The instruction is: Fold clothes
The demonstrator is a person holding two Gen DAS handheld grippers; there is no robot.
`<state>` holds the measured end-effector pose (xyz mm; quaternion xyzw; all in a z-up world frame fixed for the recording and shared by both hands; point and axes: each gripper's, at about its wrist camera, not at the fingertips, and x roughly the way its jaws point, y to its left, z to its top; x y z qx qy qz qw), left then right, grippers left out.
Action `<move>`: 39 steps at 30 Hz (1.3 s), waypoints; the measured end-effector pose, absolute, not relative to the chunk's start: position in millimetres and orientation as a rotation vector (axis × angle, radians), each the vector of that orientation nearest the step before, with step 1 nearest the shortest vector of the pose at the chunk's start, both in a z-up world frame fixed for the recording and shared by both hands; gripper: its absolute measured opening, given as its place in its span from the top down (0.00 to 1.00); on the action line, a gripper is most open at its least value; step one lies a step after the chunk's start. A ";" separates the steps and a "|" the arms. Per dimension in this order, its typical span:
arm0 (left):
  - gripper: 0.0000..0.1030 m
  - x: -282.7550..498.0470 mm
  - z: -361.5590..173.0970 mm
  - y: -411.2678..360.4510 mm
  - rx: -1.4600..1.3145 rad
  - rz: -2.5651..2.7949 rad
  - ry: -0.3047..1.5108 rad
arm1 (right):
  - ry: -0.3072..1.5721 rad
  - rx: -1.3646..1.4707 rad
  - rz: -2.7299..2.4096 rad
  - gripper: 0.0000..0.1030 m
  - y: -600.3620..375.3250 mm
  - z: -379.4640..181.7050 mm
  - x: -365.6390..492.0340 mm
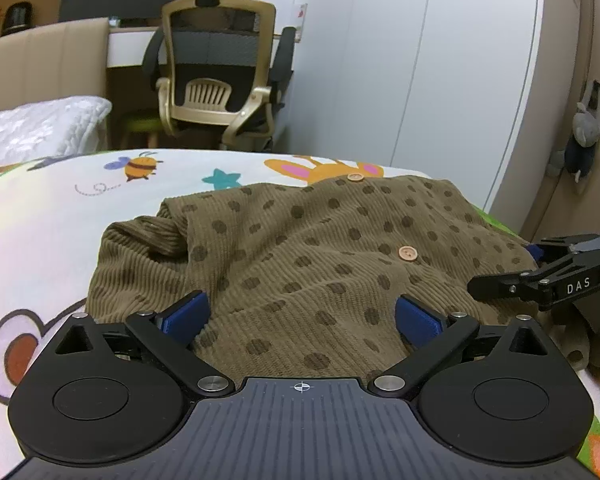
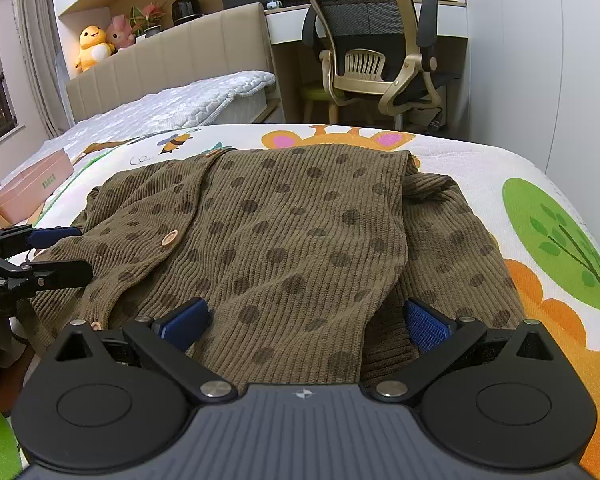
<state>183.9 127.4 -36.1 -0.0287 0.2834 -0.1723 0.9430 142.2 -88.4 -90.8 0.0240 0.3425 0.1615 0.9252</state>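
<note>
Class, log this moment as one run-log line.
stage: pre-grasp | cardigan: partly folded on mat | left claw: open at near hem | right claw: open at near hem

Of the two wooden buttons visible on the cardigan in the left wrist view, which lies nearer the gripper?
The button in the middle of the brown spotted cardigan is nearer the open left gripper. The other button sits at the cardigan's far edge.

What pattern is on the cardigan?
Olive-brown ribbed knit with darker brown dots, clearest in the right wrist view: cardigan.
</note>
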 end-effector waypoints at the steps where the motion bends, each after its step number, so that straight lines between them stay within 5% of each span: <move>1: 0.00 184.2 -36.2 127.9 -0.063 -0.351 0.579 | 0.703 0.050 0.331 0.00 -88.4 -90.7 142.1; 22: 0.00 187.6 -35.5 133.5 -0.106 -0.364 0.600 | 0.705 0.041 0.323 0.00 -87.1 -91.3 142.0; 39: 0.01 143.8 -27.7 178.7 -0.509 -0.284 0.620 | 0.696 0.070 0.332 0.00 -92.6 -92.5 142.7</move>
